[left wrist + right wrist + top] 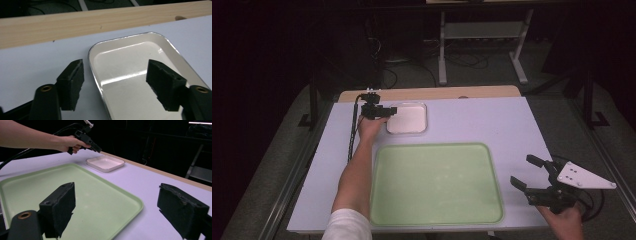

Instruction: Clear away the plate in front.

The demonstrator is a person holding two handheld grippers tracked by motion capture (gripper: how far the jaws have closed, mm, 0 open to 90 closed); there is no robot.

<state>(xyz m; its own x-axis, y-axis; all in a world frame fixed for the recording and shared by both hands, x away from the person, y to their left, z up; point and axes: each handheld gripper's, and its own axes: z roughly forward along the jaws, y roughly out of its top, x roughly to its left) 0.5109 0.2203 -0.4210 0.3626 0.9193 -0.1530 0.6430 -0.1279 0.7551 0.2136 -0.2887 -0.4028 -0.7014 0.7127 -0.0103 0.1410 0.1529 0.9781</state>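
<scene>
A pale lavender table [512, 125] is being worked at by a person with a two-jaw gripper in each hand. The left gripper [384, 111] is being held out at the far side of the table, over the left rim of a small white tray [408, 119]; in the left gripper view its black jaws are being kept spread, one above the bare tabletop and the other above the tray's glossy inside, with nothing pinched between them. The small white tray is being seen lying empty near the table's far edge, just in front of a strip of light wood [100, 25]. A large green tray [437, 184], also empty, is being shown lying flat at the middle of the table, just nearer the person than the white tray. The right gripper [528, 174] is being held low at the near right corner of the table, just beside the green tray's right rim, its jaws parted wide and empty. In the right gripper view the left hand [68, 143] is being seen wrapped around its gripper's handle above the white tray.
</scene>
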